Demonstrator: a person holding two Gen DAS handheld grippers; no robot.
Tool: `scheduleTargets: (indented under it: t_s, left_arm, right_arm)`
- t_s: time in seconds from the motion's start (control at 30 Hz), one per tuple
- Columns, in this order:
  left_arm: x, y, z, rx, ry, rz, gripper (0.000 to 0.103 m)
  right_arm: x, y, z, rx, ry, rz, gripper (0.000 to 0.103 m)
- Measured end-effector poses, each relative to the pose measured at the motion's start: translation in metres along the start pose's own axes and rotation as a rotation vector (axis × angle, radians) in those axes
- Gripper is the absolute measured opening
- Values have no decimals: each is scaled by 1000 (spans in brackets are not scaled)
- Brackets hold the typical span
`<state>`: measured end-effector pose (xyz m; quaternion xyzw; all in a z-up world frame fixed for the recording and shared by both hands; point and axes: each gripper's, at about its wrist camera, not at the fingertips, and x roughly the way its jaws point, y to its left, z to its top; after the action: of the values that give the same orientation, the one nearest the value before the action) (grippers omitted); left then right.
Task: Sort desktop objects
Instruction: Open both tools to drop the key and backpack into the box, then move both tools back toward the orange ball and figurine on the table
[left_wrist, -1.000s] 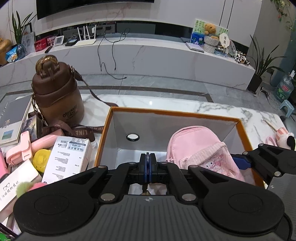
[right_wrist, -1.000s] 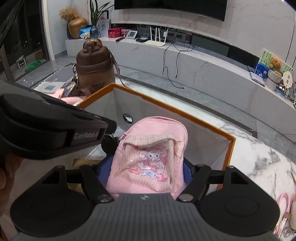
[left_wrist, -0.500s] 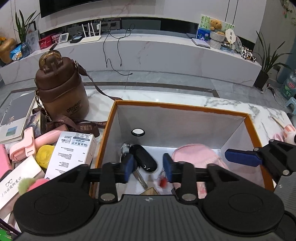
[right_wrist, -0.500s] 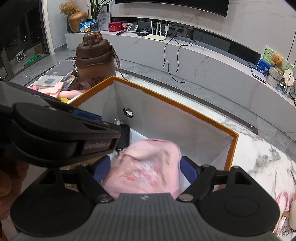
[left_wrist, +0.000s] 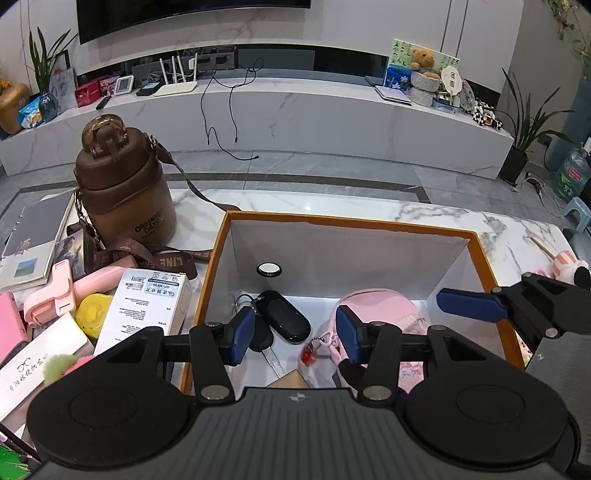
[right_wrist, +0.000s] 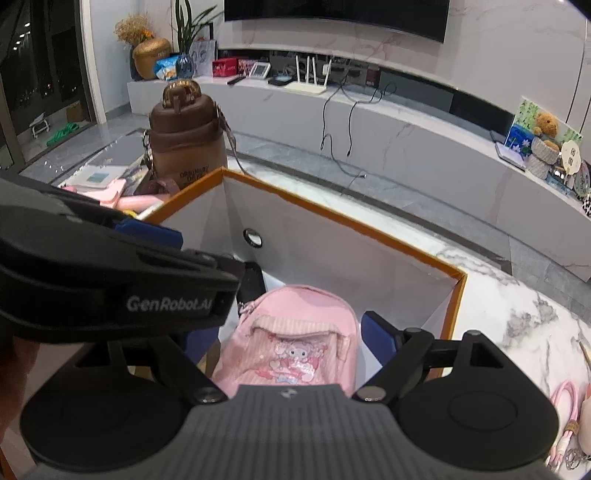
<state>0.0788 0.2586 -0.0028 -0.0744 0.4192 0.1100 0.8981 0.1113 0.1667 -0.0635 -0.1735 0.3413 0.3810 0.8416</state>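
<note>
An orange-rimmed white box (left_wrist: 332, 221) stands on the marble table. On its floor lie a black car key with a key ring (left_wrist: 284, 319) and a small pink backpack (left_wrist: 384, 306). My left gripper (left_wrist: 295, 339) hovers open over the key, holding nothing. My right gripper (right_wrist: 288, 336) is open around the pink backpack (right_wrist: 295, 350), which rests on the box floor with a gap to the right pad (right_wrist: 376, 332). The left gripper's black housing (right_wrist: 110, 280) hides the right gripper's left finger.
Left of the box are a brown strapped bottle (left_wrist: 125, 195), a white carton (left_wrist: 147, 306), pink gadgets (left_wrist: 66, 291), a yellow item (left_wrist: 92, 310) and a notebook (left_wrist: 33, 243). A plush-topped pen (left_wrist: 569, 260) and a pink cord (right_wrist: 565, 410) lie right of it.
The left gripper's jaws went from shut to open, and the key now lies on the box floor. The right jaws widened and the pink backpack sank onto the box floor.
</note>
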Motion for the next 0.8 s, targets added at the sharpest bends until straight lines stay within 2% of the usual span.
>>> scheduleTargets:
  t_s: [0.23, 0.5, 0.8]
  left_arm:
    - [-14, -14, 1, 34, -20, -1, 56]
    - [-43, -33, 2, 41, -84, -10, 56]
    - [-66, -63, 2, 61, -144, -61, 56]
  right_arm:
    - [-14, 3, -1, 5, -56, 2, 85]
    - [-42, -6, -1, 38, -142, -7, 85]
    - [-80, -19, -7, 49, -216, -26, 85]
